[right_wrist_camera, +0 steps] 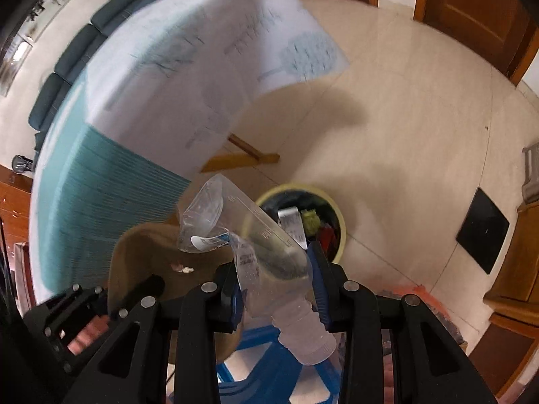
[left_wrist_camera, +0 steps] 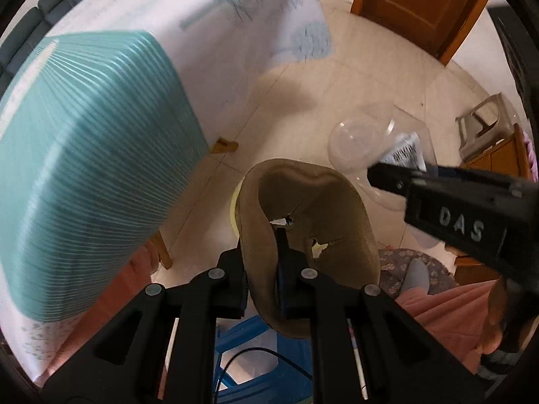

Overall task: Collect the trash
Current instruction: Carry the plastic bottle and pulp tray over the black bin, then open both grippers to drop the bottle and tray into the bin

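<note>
Left wrist view is mostly filled by a brown paper bowl point(left_wrist_camera: 303, 222), which hides almost all of the yellow bin point(left_wrist_camera: 234, 208) below it; only a thin sliver of rim shows at the bowl's left edge. The bowl is torn in two places near its middle. The left gripper point(left_wrist_camera: 281, 235) pinches the bowl's wall, jaws nearly pressed together, with one finger inside and the other behind the wall. The bowl stands on edge, its open face turned toward the camera.

The table point(left_wrist_camera: 101, 155) with its teal striped mat and pale printed cloth is smeared by blur, so the print cannot be read. A wooden door point(left_wrist_camera: 421, 6) stands at the far wall, and a blue stool point(left_wrist_camera: 246, 336) is partly hidden behind the gripper's arms.

Right wrist view shows the right gripper point(right_wrist_camera: 276, 289) clamped on a crushed clear plastic bottle point(right_wrist_camera: 249, 235), jaws part way apart with the bottle's body between them. The bottle's long axis runs from its cap end, low and toward the camera, up and away to the upper left. It hangs just above and beside the bin point(right_wrist_camera: 340, 222), whose contents are partly covered by it. The bowl point(right_wrist_camera: 141, 256) sits to its left, and a dark mat point(right_wrist_camera: 481, 232) lies on the floor at right.
</note>
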A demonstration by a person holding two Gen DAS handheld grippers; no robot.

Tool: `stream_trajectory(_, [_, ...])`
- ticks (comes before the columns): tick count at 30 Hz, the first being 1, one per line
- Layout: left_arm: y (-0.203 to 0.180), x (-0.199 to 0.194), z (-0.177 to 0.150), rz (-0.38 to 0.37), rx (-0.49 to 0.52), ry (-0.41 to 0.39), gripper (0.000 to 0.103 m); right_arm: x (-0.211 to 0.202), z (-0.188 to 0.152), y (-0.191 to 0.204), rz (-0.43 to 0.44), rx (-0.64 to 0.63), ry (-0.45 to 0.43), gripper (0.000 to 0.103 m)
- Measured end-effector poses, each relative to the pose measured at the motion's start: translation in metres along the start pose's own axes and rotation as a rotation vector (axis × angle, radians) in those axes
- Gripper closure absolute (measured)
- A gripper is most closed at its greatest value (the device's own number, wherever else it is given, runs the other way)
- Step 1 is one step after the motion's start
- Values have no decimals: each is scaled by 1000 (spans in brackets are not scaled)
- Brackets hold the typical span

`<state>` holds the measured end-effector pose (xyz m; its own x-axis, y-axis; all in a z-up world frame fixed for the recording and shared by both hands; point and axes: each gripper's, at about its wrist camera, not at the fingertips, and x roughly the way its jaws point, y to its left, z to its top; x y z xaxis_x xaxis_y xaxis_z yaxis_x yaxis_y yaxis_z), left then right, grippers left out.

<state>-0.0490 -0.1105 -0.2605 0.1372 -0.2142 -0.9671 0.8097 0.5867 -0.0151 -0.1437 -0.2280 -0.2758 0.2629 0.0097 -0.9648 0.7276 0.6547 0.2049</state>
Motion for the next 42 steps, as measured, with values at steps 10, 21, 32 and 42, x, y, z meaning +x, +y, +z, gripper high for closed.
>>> stream_trajectory(10, [-3, 91, -1, -18, -58, 139, 93, 78, 24, -49, -5, 142, 83, 69])
stream_trajectory(21, [1, 138, 16, 39, -81, 189, 93, 127, 32, -66, -34, 186, 146, 69])
stream_trajectory(32, [2, 161, 26, 74, -93, 207, 93, 155, 37, -46, -42, 143, 164, 68])
stream_trajectory(42, [11, 165, 20, 71, -176, 253, 76, 160, 42, -37, -34, 116, 153, 56])
